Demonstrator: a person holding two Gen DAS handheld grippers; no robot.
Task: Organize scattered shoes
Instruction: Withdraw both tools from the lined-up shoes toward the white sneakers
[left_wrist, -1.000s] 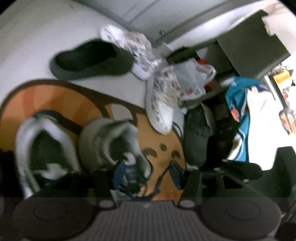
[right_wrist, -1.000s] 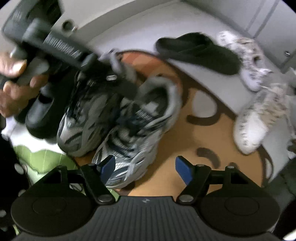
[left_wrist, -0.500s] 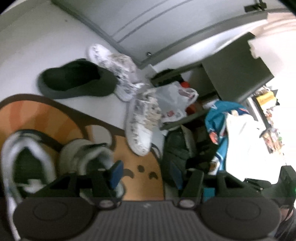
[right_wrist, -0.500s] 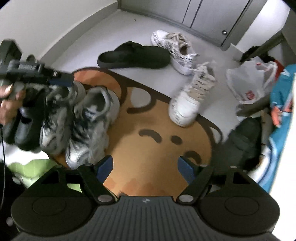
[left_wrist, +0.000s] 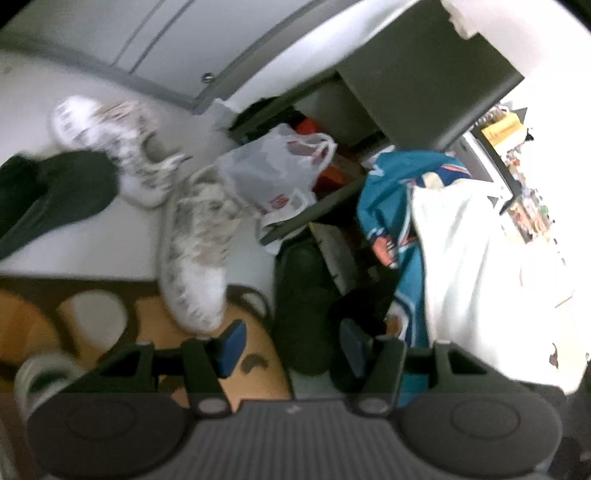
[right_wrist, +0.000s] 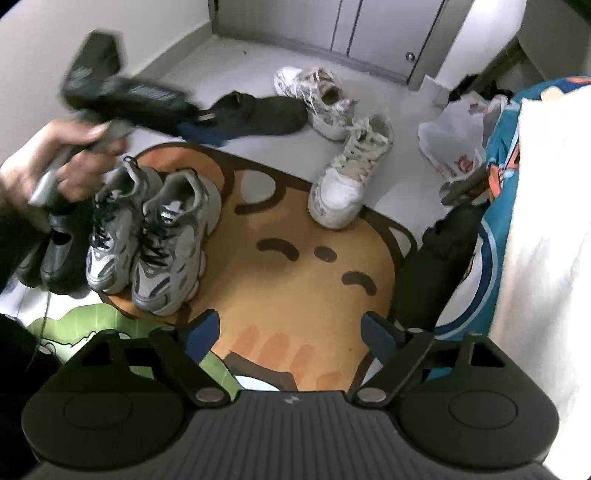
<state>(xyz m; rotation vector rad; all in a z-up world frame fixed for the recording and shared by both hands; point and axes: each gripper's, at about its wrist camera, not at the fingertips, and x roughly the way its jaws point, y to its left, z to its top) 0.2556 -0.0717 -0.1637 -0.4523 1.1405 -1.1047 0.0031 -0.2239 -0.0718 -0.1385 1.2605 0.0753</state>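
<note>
While opening, right tool (right_wrist: 288, 334) empty.

red print on plastic bag (right_wrist: 457, 147) illegible; white lettering on left gripper (right_wrist: 201, 133) body blurred

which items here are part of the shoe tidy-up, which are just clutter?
Job:
grey sneaker pair
black shoes
white sneaker on mat edge
second white sneaker
black slipper
black shoe by clothes

Clutter:
plastic bag
teal clothing
orange mat
</note>
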